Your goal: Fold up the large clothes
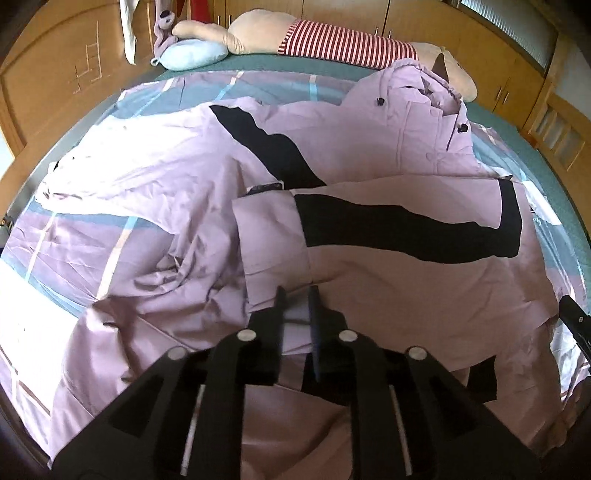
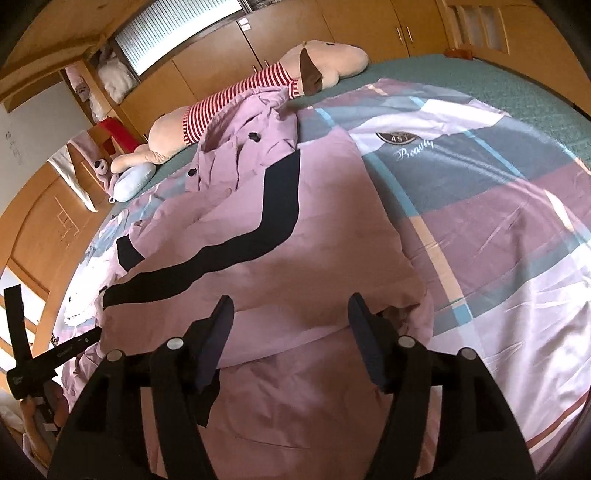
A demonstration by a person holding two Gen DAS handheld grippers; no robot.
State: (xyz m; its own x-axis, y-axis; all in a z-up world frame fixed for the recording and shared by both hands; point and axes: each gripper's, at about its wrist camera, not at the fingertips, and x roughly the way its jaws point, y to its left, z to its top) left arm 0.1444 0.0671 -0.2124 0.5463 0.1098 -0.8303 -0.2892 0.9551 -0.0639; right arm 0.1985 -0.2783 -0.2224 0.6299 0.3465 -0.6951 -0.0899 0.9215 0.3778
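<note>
A large lilac jacket (image 1: 388, 147) with black stripes lies spread on the bed, collar toward the far side. One sleeve (image 1: 369, 218) is folded across the body. My left gripper (image 1: 297, 295) is shut on the jacket's fabric near the sleeve cuff. In the right wrist view the jacket (image 2: 295, 258) fills the middle, and my right gripper (image 2: 290, 306) is open just above its near fold, holding nothing. The left gripper (image 2: 48, 354) shows at the left edge of that view.
The bed has a plaid lilac, blue and white cover (image 2: 498, 221) over a green sheet (image 1: 295, 66). A long plush toy in a red striped shirt (image 1: 332, 40) and a blue cushion (image 1: 192, 53) lie at the far edge. Wooden wardrobes (image 2: 332, 29) surround the bed.
</note>
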